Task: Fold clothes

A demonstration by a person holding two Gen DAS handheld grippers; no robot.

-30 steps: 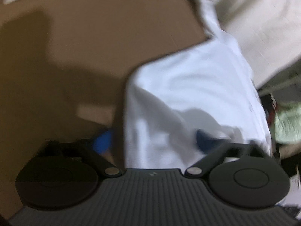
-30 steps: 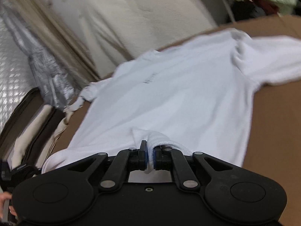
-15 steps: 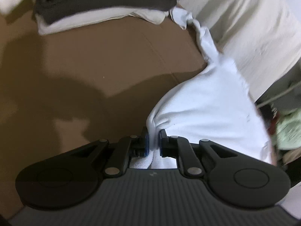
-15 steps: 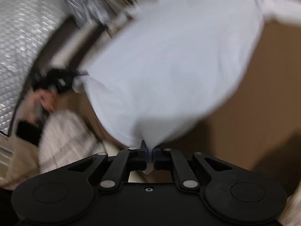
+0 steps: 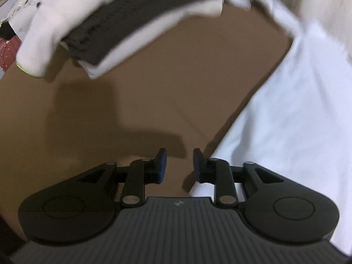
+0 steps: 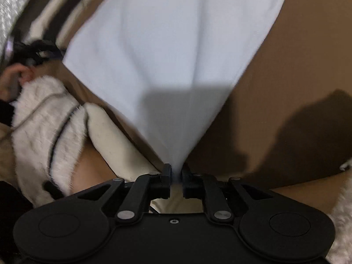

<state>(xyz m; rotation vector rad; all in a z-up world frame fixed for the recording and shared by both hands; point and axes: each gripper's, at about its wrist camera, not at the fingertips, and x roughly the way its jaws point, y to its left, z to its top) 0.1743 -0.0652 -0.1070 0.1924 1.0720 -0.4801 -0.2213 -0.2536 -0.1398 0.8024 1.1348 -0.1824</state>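
Left to right. Left gripper (image 5: 179, 164): jaws parted, blue pads bare, nothing between them; poised over bare brown cardboard surface (image 5: 140, 101). White shirt (image 5: 292, 110) just to the right of this gripper, its near edge running diagonally from beside the right finger up toward the far right corner of the surface; right finger touching or merely overlapping the cloth, not resolvable. Stack of folded clothes (image 5: 105, 24), white over dark grey over white, along the far edge, well apart from the shirt.

Right gripper (image 6: 176, 176): jaws closed on a pinched corner of the shirt, cloth fanning away from the pads as a taut wedge, long axis straight ahead of the fingers, lifted off the surface near the pinch. Fluffy sleeve (image 6: 44, 118) at left of this view.

Probable governing relation: free shirt edge to the right of the empty left gripper; right gripper already fixed to the cloth.
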